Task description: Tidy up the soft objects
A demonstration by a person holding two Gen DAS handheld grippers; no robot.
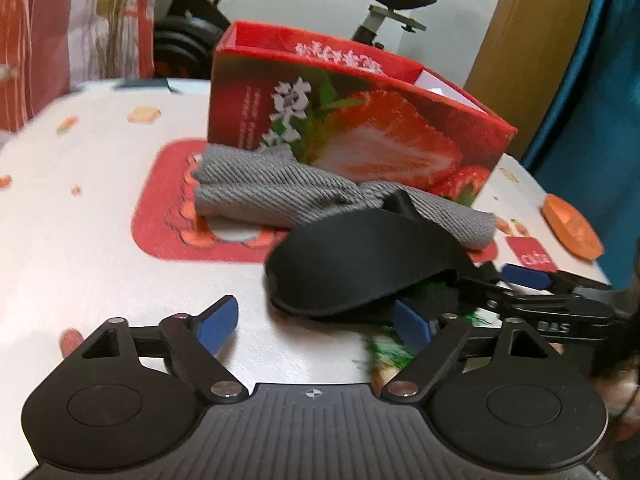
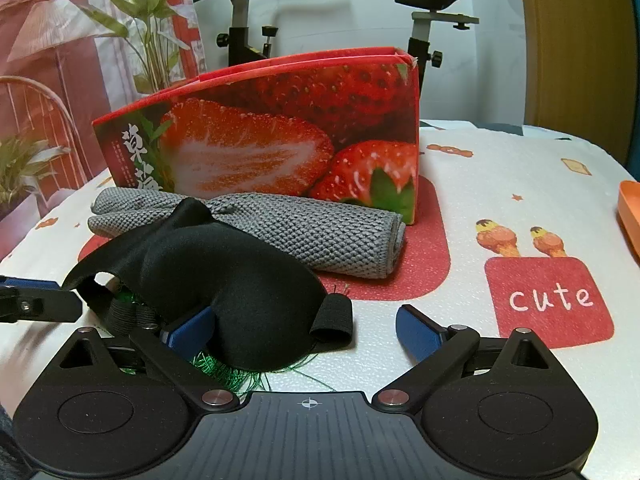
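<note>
Both tongs hang low over the patterned tablecloth (image 2: 500,168), pointing toward an open red strawberry box (image 2: 280,132) that stands beyond them. The left gripper (image 1: 316,324) has its blue pads spread apart with bare cloth between them; the black sleep mask (image 1: 360,264) lies just ahead of its right-hand finger (image 1: 412,326), overlapping that finger's tip, and nothing is pinched. The right gripper (image 2: 304,332) is also spread wide: the black sleep mask (image 2: 224,280) sits draped over its left-hand finger (image 2: 188,332) and reaches into the gap, with its elastic strap loop (image 2: 332,316) lying between the fingers, while the other finger stands clear of it. Green tinsel-like threads (image 2: 236,376) poke out from under the mask, close to the right gripper's base. Beyond the mask, between it and the box, a rolled grey knitted cloth (image 2: 320,236) lies along the foot of the box. An orange dish (image 1: 572,226) sits off to the far right of both tongs.
</note>
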